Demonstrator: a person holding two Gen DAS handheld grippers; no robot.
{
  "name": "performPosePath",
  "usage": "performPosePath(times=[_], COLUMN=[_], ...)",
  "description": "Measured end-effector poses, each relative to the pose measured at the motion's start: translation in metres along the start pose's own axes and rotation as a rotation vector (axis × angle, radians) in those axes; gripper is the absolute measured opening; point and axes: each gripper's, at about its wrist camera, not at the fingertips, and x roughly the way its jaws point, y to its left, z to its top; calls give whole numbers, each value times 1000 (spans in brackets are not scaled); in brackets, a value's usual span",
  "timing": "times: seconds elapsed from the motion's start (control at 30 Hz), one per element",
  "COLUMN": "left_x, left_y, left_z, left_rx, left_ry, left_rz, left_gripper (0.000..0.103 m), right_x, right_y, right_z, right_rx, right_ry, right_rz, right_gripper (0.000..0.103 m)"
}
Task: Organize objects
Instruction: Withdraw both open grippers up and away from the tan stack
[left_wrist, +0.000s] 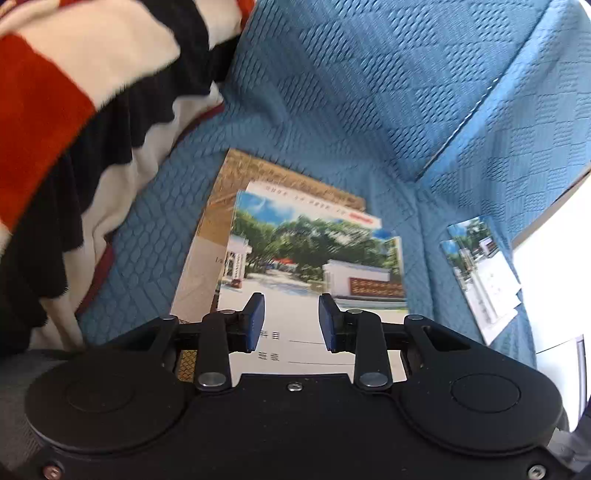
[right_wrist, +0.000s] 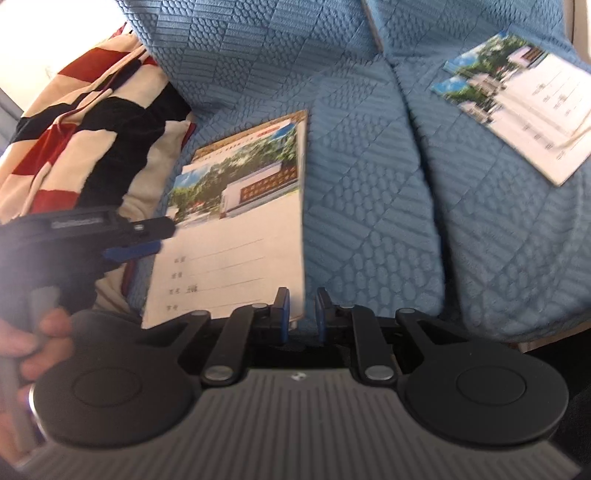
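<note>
A stack of thin notebooks (left_wrist: 314, 251) lies on the blue quilted sofa seat (left_wrist: 332, 92). The top cover shows trees and a gate, and a brown cover sticks out beneath. My left gripper (left_wrist: 291, 321) hovers just above the stack's near end, open, with nothing between its blue pads. In the right wrist view the same stack (right_wrist: 240, 206) lies left of centre, with the left gripper (right_wrist: 159, 238) over its left edge. My right gripper (right_wrist: 302, 314) sits at the stack's near right corner, narrowly open. The corner shows in the gap, and the pads do not press on it.
Two more notebooks (right_wrist: 517, 103) lie loosely overlapped on the adjoining seat cushion to the right, also visible as notebooks (left_wrist: 480, 273). A red, white and black striped blanket (right_wrist: 85, 129) is piled against the stack's left side. A hand (right_wrist: 37, 339) holds the left gripper's handle.
</note>
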Motion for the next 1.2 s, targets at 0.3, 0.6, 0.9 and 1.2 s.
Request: performPosePath(times=[0.3, 0.6, 0.9, 1.2], left_x=[-62, -117, -138, -144], left_y=[-35, -74, -97, -103], left_z=[6, 3, -17, -36], left_rx=[76, 149, 195, 201], left_ry=[-109, -218, -227, -198], left_rz=[-8, -23, -32, -39], left_gripper=[31, 35, 37, 38], right_x=[-55, -120, -154, -165], right_y=[5, 21, 30, 22], right_z=[26, 40, 27, 10], right_rx=[-66, -146, -181, -175], right_ry=[-137, -276, -317, -308], right_rz=[-30, -33, -56, -90], right_gripper=[17, 18, 19, 19])
